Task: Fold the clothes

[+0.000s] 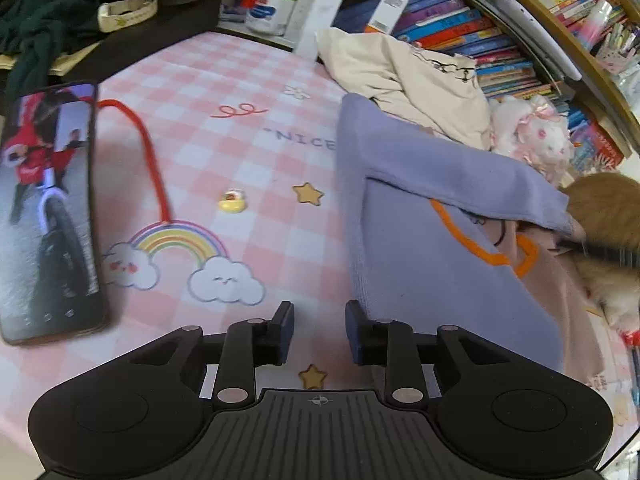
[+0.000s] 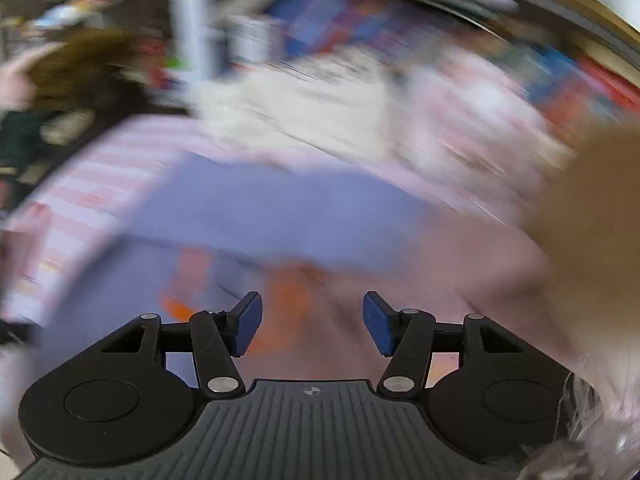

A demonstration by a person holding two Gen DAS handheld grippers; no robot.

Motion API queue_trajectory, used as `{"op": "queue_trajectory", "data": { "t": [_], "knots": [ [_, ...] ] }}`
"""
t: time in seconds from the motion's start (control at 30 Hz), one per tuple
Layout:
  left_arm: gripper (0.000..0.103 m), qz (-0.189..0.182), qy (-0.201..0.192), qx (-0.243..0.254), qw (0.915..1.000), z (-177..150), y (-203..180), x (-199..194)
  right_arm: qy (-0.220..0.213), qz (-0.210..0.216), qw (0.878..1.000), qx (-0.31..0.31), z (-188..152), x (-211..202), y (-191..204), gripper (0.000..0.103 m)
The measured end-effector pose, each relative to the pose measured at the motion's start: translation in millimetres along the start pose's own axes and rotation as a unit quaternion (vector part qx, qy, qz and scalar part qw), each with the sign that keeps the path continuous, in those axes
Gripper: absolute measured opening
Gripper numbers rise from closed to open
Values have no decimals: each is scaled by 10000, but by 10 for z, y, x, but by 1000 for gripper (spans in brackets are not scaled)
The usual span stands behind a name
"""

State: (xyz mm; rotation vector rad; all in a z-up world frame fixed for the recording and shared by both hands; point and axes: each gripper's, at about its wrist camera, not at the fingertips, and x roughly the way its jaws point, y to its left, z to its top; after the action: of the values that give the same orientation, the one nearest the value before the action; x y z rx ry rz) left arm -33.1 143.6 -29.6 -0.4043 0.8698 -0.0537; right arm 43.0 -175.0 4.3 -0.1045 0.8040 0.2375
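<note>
Pink checked sheet [image 1: 192, 80] fills our left wrist view, with a phone [image 1: 50, 208] at its edge. Our left gripper [image 1: 319, 330] stands parted and empty beside the lavender garment [image 1: 404, 208], which lies doubled over. Our blurred right wrist view shows the right gripper [image 2: 313, 324] wide apart, nothing between its pads, above that cloth. We judge one fold laid; next we need a fresh hold on an edge.

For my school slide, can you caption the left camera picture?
Open left tongs hover over a pink checked sheet, beside a half-folded purple top and a phone.
</note>
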Motion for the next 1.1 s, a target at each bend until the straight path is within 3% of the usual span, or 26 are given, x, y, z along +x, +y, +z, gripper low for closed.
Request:
{"op": "queue_trajectory", "data": {
  "t": [0.03, 0.17, 0.23, 0.37, 0.4, 0.5, 0.57, 0.63, 0.7, 0.83, 0.97, 1.03, 1.1],
  "knots": [
    [28, -55, 15, -9, 10000, 10, -5, 15, 126, -168, 9996, 198, -106, -19, -138, 54],
    [27, -250, 72, -33, 9997, 64, -27, 87, 476, 33, 9939, 991, -446, -69, -463, 52],
    [26, -311, 117, -78, 9994, 102, -28, 126, 603, 182, 9901, 1254, -537, -18, -482, 45],
    [26, -488, 247, -577, 9968, 146, 69, 145, 570, 86, 9864, 1541, -534, 74, -417, 25],
    [27, -521, 230, -661, 9962, 145, 94, 123, 564, 74, 9864, 1542, -512, 90, -400, 24],
    [30, -621, 126, -811, 9947, 139, 143, 31, 576, 106, 9805, 1874, -459, 114, -459, 25],
    [39, -714, -10, -918, 9932, 134, 165, -48, 568, 169, 9740, 2187, -439, 92, -536, 35],
    [56, -914, -138, -1013, 9905, 129, 173, -95, 418, 301, 9696, 2391, -421, 32, -604, 39],
    [57, -1105, -205, -1084, 9877, 121, 170, -119, 252, 321, 9670, 2516, -407, -36, -662, 40],
    [57, -955, 26, -681, 9931, 91, 31, -1, 164, 79, 9672, 2535, -398, -75, -754, 40],
    [53, -793, 246, -418, 9957, 68, -37, 146, 420, -118, 9747, 2192, -436, 30, -705, 40],
    [29, -874, 416, -293, 9949, 97, -59, 211, 476, -145, 9753, 2153, -469, 71, -658, 39],
    [13, -857, 536, -95, 9948, 104, -106, 267, 527, -144, 9753, 2139, -496, 100, -610, 36]
  ]
}}
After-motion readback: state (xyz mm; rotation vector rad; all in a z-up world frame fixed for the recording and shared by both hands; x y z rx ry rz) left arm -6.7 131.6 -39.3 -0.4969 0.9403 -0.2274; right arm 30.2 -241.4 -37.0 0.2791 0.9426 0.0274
